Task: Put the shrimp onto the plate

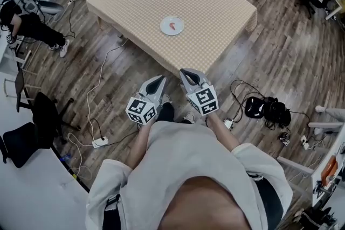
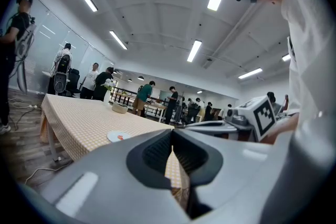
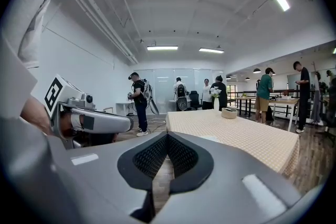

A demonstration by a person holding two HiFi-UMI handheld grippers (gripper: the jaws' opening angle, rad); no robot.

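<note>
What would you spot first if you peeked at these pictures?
First comes the big table with its checked tan cloth, filling the upper half of the head view. On it, near the closer edge, sits a small white plate with an orange shrimp lying on it. In front of the table, the left gripper and right gripper are held side by side over the floor, both shut and empty.
</note>
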